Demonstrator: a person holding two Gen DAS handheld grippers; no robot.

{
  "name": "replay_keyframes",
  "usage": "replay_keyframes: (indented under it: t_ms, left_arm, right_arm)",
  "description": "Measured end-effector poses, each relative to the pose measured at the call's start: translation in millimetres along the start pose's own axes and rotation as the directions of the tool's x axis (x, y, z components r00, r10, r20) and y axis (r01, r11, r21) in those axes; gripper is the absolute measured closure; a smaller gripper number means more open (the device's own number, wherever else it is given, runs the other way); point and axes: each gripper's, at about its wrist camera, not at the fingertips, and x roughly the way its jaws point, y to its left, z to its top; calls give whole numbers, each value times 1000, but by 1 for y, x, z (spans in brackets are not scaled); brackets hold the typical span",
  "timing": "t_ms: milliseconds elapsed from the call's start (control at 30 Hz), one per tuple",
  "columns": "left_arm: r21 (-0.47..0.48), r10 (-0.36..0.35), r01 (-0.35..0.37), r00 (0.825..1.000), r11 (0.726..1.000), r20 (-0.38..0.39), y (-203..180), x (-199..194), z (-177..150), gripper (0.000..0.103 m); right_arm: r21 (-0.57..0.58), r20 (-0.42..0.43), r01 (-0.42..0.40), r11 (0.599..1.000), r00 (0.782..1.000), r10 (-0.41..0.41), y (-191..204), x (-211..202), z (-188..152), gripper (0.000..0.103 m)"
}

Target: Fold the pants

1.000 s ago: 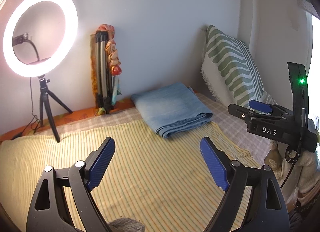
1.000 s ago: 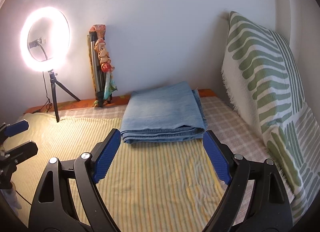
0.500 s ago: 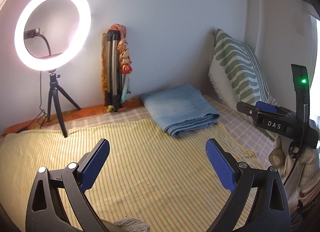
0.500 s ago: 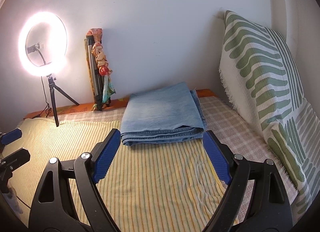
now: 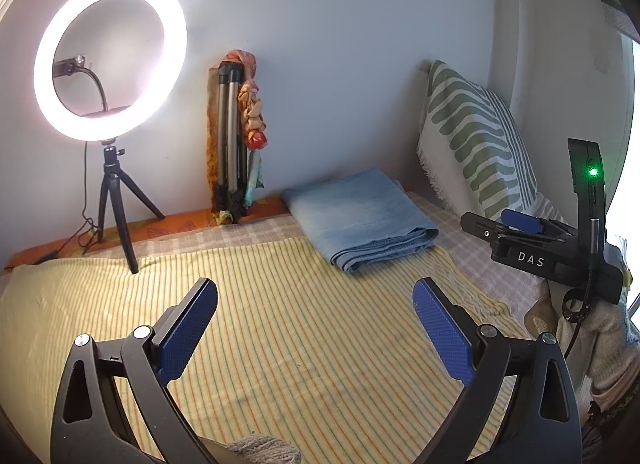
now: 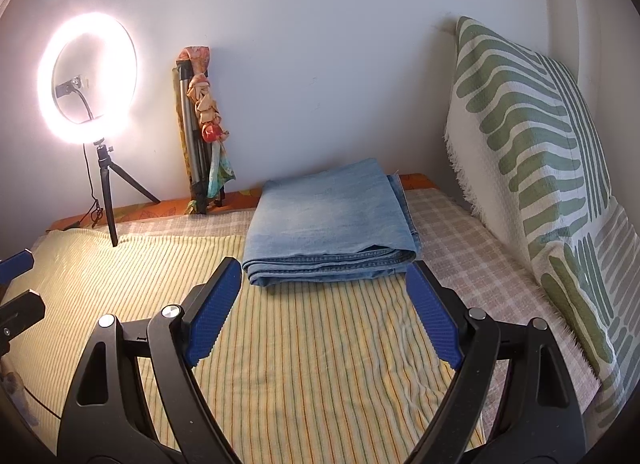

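Pants (image 6: pixel 328 224) folded flat at far end of bed (image 6: pixel 304 364), near pillow (image 6: pixel 532 152). Left tongs (image 5: pixel 316 328) just widened, empty; right tongs (image 6: pixel 324 308) apart, empty. Advised: withdraw clear, leaving the stack undisturbed.

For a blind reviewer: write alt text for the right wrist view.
Folded blue jeans lie on a yellow striped bedspread, just beyond the open, empty right gripper. A lit ring light stands far left by the wall; a green-patterned pillow leans at right.
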Motion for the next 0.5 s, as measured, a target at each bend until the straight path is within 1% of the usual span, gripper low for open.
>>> replay_keyframes:
  t_ms: [233,500]
  left_arm:
    - [10,0,1,1000,1000,-16,-2,4,-4,5]
    - [1,-1,1,1000,1000,-13,1,2,-3,5]
  right_arm:
    - [-2,-3,-2,1000,1000,2,1,0,-1,16]
    - [-3,0,-5,1000,1000,5,3,2,-1,16]
